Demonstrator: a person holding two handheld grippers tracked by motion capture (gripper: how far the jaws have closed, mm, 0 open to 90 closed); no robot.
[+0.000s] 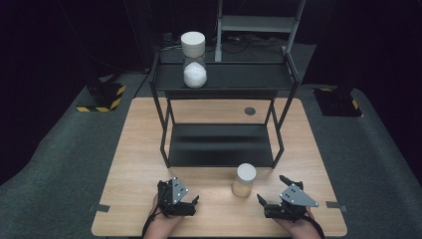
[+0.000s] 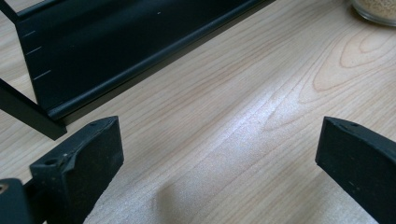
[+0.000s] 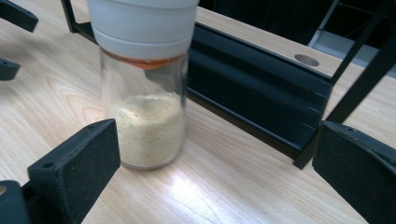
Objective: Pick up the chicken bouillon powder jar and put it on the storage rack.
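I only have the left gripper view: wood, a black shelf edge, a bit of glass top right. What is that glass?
Observer: A jar with tan grains and a white lid, standing upright on the table in front of the black rack.
Operator: Which claw is closer to it?
Observer: The right claw; its camera has the jar just ahead, left of centre, jaws wide apart and not touching it.
Operator: Left claw state?
Observer: The left claw is open too, with bare wood between its jaws.
Operator: Anything on the rack?
Observer: A second jar with white contents stands on the top shelf, at its left end.
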